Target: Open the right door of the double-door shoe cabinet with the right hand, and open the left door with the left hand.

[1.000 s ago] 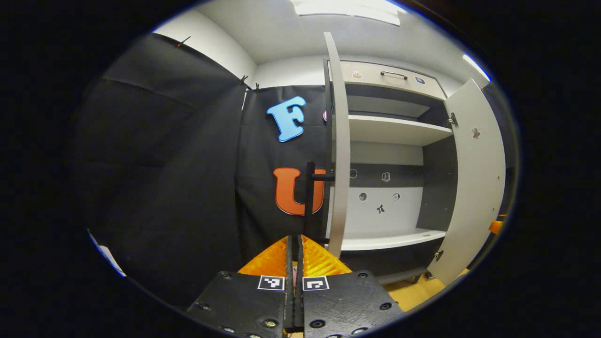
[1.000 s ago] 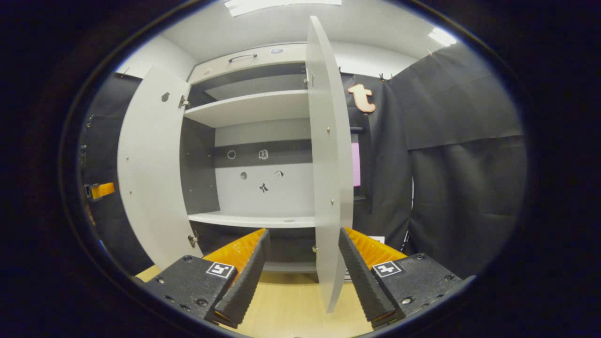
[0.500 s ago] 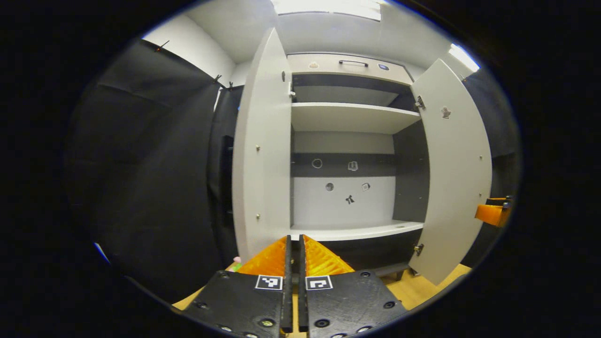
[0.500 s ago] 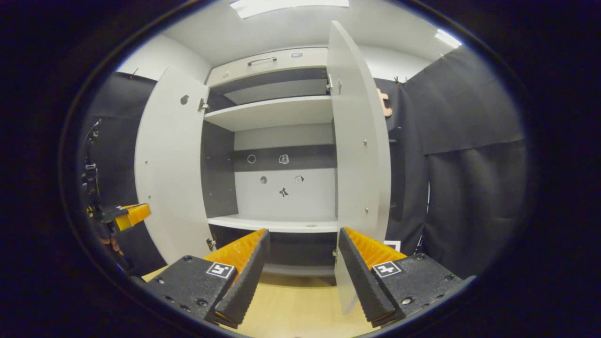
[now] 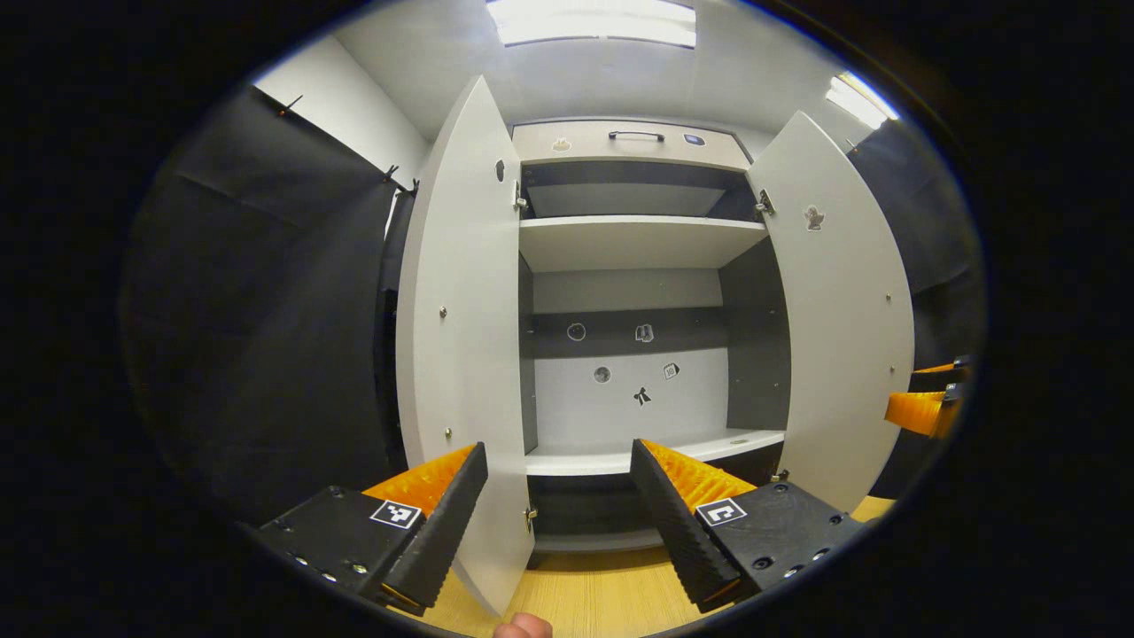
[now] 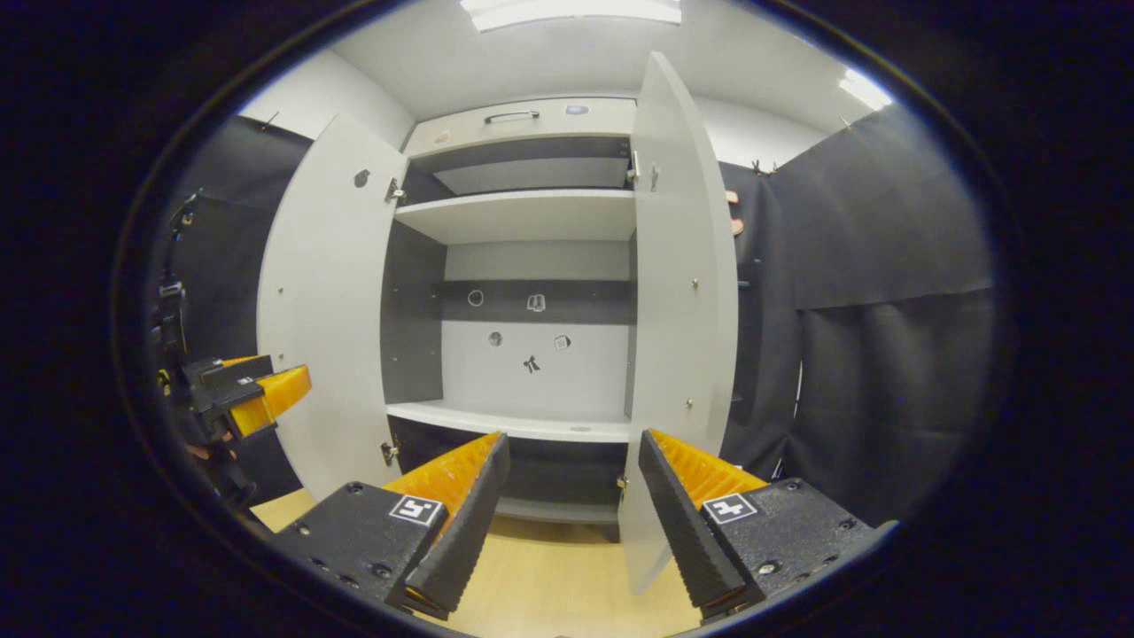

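Left gripper view first: I see my left gripper (image 5: 558,509) at 6 o'clock with its fingers spread wide and nothing between them but air. The bottom edge of the left door (image 5: 461,354) hangs in the gap, close to the finger at 7 o'clock, though I cannot tell if it touches. That door stands swung out at 9 o'clock of the shoe cabinet (image 5: 633,142), its inner face toward me. Between the doors I see the upper shelf (image 5: 638,239) at 12 o'clock, the lower shelf (image 5: 656,454) beneath it, and small stickers (image 5: 642,394) on the back panel. The right door (image 5: 842,328) stands open at 3 o'clock, and beyond its outer edge the tip of the right gripper (image 5: 917,409) pokes in. A fingertip (image 5: 523,627) of the person shows at the very bottom, over the wooden floor (image 5: 602,598).

Right gripper view next: at 9 o'clock the left gripper sits beside the open left door. The cabinet interior fills the middle. The right door stands edge-on at 1 o'clock, its lower corner dropping between my own spread fingers at 6 o'clock, nearer the one at 5 o'clock. Those fingers grip nothing.
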Action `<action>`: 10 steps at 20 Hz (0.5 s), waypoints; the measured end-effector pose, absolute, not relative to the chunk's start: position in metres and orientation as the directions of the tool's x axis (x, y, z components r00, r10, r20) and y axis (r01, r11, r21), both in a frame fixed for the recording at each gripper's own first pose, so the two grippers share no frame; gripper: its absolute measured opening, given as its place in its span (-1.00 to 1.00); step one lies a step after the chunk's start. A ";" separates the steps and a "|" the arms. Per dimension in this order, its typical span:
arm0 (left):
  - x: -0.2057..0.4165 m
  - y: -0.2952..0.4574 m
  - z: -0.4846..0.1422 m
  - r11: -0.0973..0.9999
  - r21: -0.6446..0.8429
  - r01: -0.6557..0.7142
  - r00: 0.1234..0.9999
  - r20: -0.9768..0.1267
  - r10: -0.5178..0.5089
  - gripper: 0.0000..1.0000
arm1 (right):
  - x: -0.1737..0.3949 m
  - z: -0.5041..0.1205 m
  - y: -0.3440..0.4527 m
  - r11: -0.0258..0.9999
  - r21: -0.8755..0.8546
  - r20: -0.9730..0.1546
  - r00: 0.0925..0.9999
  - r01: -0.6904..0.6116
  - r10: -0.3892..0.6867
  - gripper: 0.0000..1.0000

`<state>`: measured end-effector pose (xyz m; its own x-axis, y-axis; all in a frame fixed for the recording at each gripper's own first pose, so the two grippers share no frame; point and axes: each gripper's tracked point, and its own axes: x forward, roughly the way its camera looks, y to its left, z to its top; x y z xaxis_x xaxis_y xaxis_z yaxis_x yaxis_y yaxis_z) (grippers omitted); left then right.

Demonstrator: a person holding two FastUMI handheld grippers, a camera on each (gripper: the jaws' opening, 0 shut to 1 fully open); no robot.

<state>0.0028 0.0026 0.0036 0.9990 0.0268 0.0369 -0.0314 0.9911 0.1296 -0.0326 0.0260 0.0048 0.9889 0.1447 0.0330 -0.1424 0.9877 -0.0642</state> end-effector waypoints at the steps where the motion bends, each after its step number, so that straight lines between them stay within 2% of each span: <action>1: 0.001 0.000 0.003 0.991 0.130 -0.026 0.999 0.037 0.021 0.94 | -0.033 0.004 0.025 0.988 -0.057 0.032 0.989 -0.141 0.142 0.76; 3: 0.000 0.000 0.003 0.990 0.137 -0.025 0.999 0.039 0.020 0.94 | -0.032 0.005 0.023 0.989 -0.039 0.029 0.990 -0.139 0.141 0.76; 4: -0.001 -0.001 0.004 0.990 0.141 -0.026 0.999 0.042 0.020 0.94 | -0.031 0.005 0.022 0.990 -0.030 0.026 0.990 -0.141 0.141 0.84; 6: -0.002 -0.003 0.004 0.989 0.144 -0.022 0.999 0.045 0.016 0.94 | -0.030 0.004 0.020 0.990 -0.021 0.023 0.990 -0.140 0.141 0.76; 7: -0.002 -0.004 0.005 0.990 0.143 -0.018 0.999 0.047 0.011 0.94 | -0.030 0.005 0.020 0.990 -0.021 0.024 0.990 -0.137 0.138 0.84; 10: -0.005 -0.014 0.005 0.991 0.133 0.016 0.998 0.056 -0.024 0.94 | -0.032 0.008 0.019 0.991 -0.022 0.032 0.991 -0.129 0.129 0.84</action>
<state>-0.0054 -0.0137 0.0053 0.9982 -0.0238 0.0558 0.0162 0.9909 0.1334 -0.0319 0.0188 0.0076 0.9911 0.1295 0.0322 -0.1288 0.9914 -0.0220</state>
